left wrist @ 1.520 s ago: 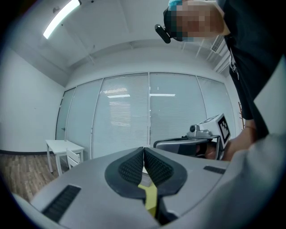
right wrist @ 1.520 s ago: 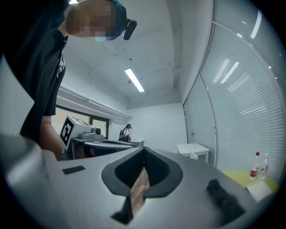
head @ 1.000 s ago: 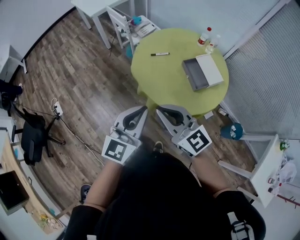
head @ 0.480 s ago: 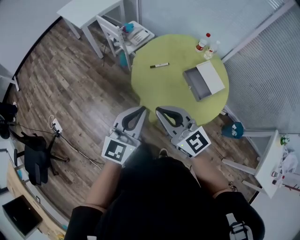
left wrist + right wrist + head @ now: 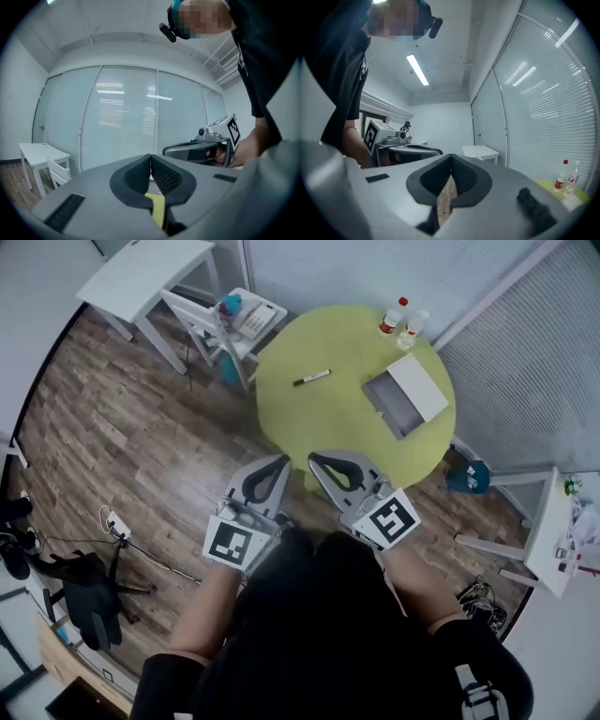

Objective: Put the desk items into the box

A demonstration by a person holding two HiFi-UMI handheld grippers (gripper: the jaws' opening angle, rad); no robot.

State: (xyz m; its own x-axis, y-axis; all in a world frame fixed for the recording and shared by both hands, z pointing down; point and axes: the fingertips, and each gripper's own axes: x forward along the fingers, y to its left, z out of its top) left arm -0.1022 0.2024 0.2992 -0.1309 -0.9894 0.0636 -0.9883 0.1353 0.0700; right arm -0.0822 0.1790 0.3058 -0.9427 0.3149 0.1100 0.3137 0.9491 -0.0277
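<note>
Round yellow-green table [image 5: 328, 427], standing on a wood-plank floor [image 5: 141, 427].

On the table:
- Black marker [image 5: 311, 378], lying flat near the left part of the top, well apart from everything else.
- Open grey box [image 5: 394, 407] on the right part, with its white lid [image 5: 418, 388] touching its far-right side.
- Two small bottles [image 5: 393, 317] at the far edge, just beside each other, upright, one red-capped.

A white desk [image 5: 141, 277] stands at the wooden floor's [image 5: 141, 446] upper-left edge, a white chair [image 5: 214, 322] beside it - a black office chair [image 5: 89, 594] and power strip [image 5: 117, 526] sit lower left.
</note>
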